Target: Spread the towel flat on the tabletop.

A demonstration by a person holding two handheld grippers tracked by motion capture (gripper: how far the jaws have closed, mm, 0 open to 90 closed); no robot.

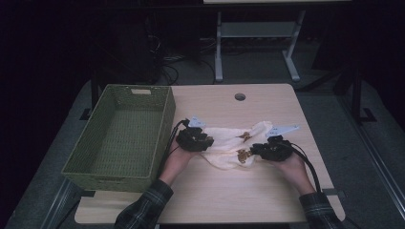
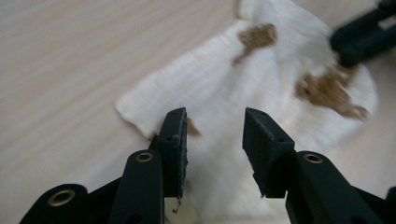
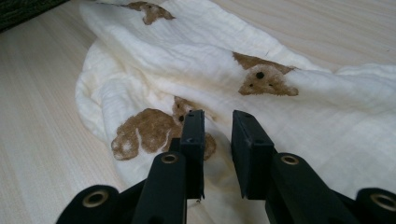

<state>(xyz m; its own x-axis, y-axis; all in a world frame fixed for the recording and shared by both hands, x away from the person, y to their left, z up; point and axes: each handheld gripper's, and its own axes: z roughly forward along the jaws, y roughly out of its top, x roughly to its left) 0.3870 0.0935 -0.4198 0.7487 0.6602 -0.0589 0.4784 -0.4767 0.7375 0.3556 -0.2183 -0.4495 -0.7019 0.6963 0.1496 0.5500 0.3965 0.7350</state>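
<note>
A cream cloth [image 1: 228, 145] printed with brown bears lies crumpled at the centre of the light wooden counter [image 1: 267, 191] in the high view. Its long axis runs roughly left to right across the frame, rising slightly toward the right, where a bunched end sits near the upper middle. It lies just right of the green woven basket [image 1: 119, 138], apart from it.

The left hand-held gripper [image 1: 203, 142] sits at the cloth's left end, the right hand-held gripper [image 1: 255, 150] at its lower right edge. Both forearms, in plaid sleeves, enter from the bottom of the frame and angle inward, the hands low over the counter with the jaws pointing toward each other across the cloth.

In the left gripper view the left hand-held gripper [image 2: 215, 135] has its jaws partly open over the cloth [image 2: 224, 93], with a clear gap and nothing clamped. In the right gripper view the right hand-held gripper [image 3: 218, 135] stands narrowly open above a bear print on the cloth [image 3: 196, 60]; no fold is pinched between the pads.

The cloth's far portions are blurred in the left gripper view, where the other gripper is cut off at the upper right. The lower tips of both pairs of jaws hide the fabric directly beneath them.
</note>
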